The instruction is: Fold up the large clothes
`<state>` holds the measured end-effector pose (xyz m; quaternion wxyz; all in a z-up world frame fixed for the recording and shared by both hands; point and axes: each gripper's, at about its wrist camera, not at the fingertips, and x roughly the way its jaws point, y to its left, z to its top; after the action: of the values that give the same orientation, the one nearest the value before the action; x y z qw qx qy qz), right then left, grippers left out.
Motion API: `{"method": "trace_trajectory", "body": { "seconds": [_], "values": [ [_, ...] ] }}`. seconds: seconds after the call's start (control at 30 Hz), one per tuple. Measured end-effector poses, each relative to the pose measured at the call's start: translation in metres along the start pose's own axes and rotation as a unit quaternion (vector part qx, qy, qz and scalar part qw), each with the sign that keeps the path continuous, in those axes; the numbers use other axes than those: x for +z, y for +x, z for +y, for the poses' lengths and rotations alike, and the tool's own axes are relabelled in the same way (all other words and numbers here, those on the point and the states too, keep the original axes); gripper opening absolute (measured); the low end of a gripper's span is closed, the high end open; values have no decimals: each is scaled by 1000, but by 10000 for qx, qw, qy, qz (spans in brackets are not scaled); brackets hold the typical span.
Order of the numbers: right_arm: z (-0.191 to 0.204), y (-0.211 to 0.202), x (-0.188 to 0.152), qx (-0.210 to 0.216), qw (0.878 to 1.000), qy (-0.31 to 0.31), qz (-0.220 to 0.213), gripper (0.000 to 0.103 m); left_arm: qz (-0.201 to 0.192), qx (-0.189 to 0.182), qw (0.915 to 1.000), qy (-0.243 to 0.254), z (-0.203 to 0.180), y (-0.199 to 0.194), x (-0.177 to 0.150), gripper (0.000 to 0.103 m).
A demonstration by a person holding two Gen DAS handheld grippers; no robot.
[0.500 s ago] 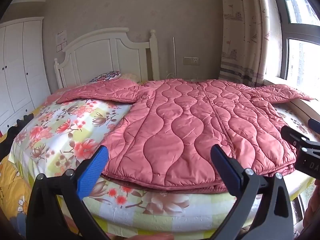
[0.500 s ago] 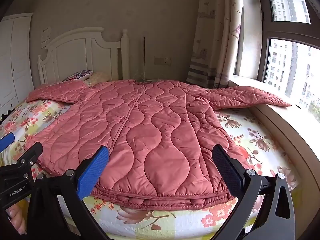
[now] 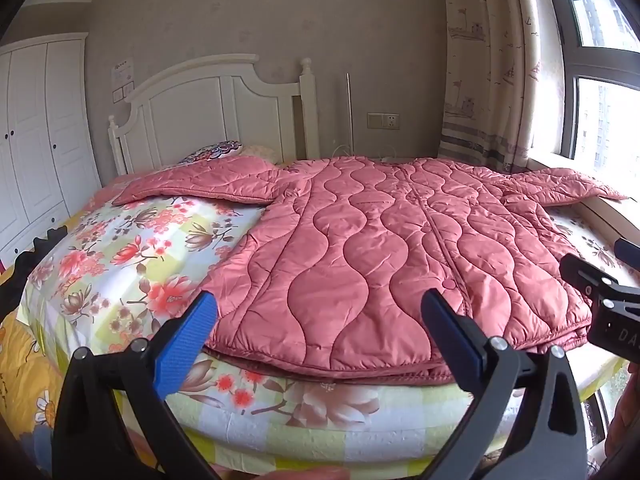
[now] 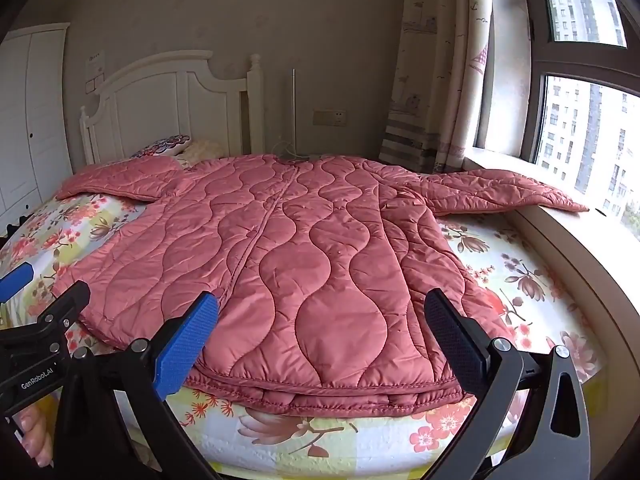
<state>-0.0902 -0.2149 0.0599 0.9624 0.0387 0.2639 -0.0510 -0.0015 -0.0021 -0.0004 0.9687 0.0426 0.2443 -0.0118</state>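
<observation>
- Pink quilted coat [image 3: 380,264]: spread flat on floral bedsheet [image 3: 132,256], sleeves outstretched.
- Left gripper [image 3: 320,336]: fingers wide apart, holding nothing.
- Right gripper [image 4: 322,338]: likewise spread, empty.

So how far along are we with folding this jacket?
Done: the pink quilted jacket lies spread flat on the bed, both sleeves out. In hand: nothing; the left gripper and right gripper hover open near the hem. Left: every fold, starting with the sleeves.
</observation>
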Motion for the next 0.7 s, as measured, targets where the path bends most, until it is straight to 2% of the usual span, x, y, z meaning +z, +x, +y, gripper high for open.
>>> {"method": "trace_trajectory", "body": {
  "seconds": [0.7],
  "values": [
    [-2,-5,2,28,9999,73,-130,99,20,-7,10000,-13,3,2,0,101]
  ]
}}
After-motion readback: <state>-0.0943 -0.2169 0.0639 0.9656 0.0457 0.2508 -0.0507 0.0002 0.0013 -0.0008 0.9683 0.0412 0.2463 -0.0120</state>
